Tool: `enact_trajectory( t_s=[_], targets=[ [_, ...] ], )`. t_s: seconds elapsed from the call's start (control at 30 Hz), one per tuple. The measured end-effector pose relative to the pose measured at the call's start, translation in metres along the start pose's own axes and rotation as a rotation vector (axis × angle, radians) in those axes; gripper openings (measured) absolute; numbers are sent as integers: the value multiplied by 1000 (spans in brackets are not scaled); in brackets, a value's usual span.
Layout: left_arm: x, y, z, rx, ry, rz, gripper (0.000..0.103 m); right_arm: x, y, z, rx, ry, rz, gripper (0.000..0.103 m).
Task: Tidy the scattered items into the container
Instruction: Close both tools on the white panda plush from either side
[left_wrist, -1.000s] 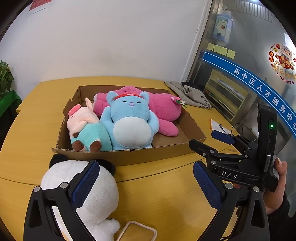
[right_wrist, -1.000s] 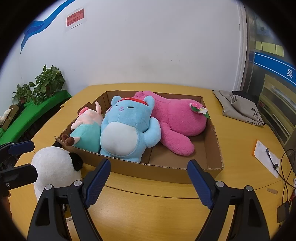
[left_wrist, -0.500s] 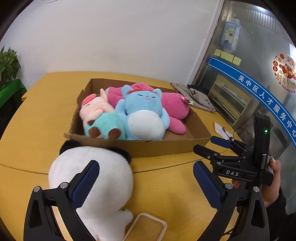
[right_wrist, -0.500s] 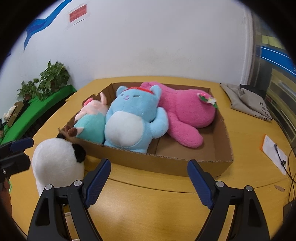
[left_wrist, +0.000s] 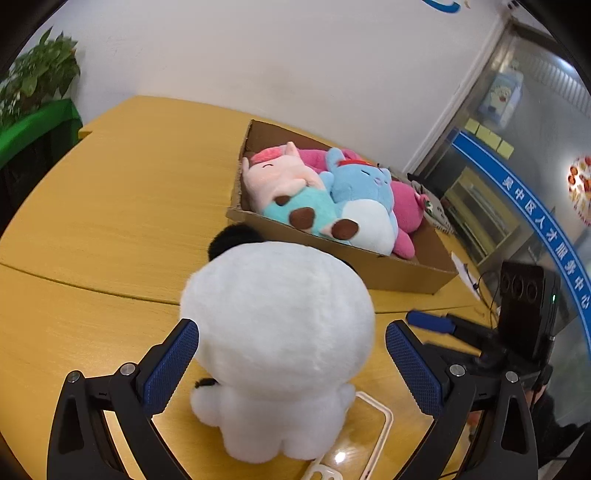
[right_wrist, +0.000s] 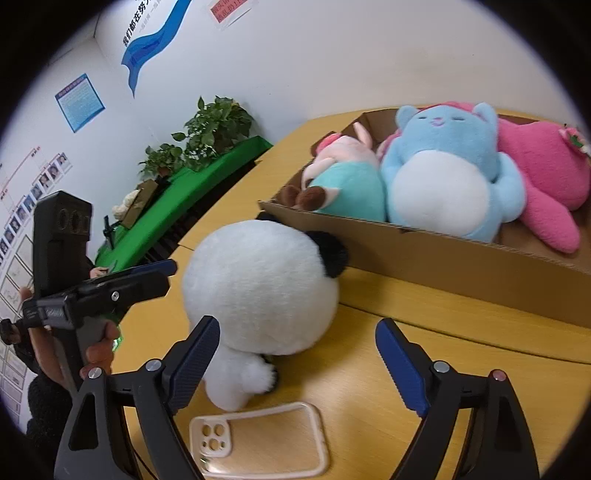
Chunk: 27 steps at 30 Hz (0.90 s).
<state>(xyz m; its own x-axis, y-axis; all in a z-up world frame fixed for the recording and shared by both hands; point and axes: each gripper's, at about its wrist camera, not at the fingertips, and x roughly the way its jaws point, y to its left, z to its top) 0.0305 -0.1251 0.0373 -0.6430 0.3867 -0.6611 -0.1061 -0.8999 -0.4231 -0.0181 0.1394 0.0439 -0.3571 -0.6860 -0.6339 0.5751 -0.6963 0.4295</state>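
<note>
A white panda plush (left_wrist: 280, 314) with black ears sits on the yellow table, against the front wall of the cardboard box (left_wrist: 399, 266). My left gripper (left_wrist: 291, 354) is open around it from behind, its pads beside the head without squeezing. The right gripper (right_wrist: 297, 332) faces the panda (right_wrist: 258, 284) from the other side. Its jaws are opening, and the panda's lower body lies just past the left finger. The box (right_wrist: 461, 266) holds a pink-and-teal plush (right_wrist: 343, 173), a blue bear (right_wrist: 443, 166) and a pink plush (right_wrist: 546, 173). A clear phone case (right_wrist: 258, 443) lies in front of the panda.
Potted plants (right_wrist: 210, 129) and a green bench (right_wrist: 184, 192) stand beyond the table's left edge. A paper and cables (left_wrist: 472, 273) lie right of the box. A hand holds the left gripper's handle (right_wrist: 96, 347). Bare tabletop stretches left of the box.
Both grippers came down and closer to the panda. The left one swung over so the panda now sits between its fingers. The right one turned left, away from the box, toward the panda.
</note>
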Motion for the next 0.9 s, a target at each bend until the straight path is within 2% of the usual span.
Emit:
enact_trajectory(
  t_s=[0.13,0.27,0.37,0.47,0.57,0.63,0.77,0.9],
  targets=[
    [17,32,7,-69,58,-18,102,13,16,-8,-35,5,91,103],
    [35,55,8,-101,120,-113,102,19,32,-9,-66,-15,121,103],
    [46,66,9,-124,152,-212,103,29,29,-4,-30,-11,129,103],
    [51,68,9,-116,170,-255,103,47,22,0,21,21,135,103],
    [53,58,9,-58,185,-262,103,63,18,1,24,33,102,101],
    [52,51,9,-11,179,-220,98,70,12,2,28,25,85,95],
    [49,46,9,16,179,-212,88,71,1,0,53,25,112,83],
    [46,38,10,34,171,-191,84,68,-2,-1,47,17,122,79]
  ],
)
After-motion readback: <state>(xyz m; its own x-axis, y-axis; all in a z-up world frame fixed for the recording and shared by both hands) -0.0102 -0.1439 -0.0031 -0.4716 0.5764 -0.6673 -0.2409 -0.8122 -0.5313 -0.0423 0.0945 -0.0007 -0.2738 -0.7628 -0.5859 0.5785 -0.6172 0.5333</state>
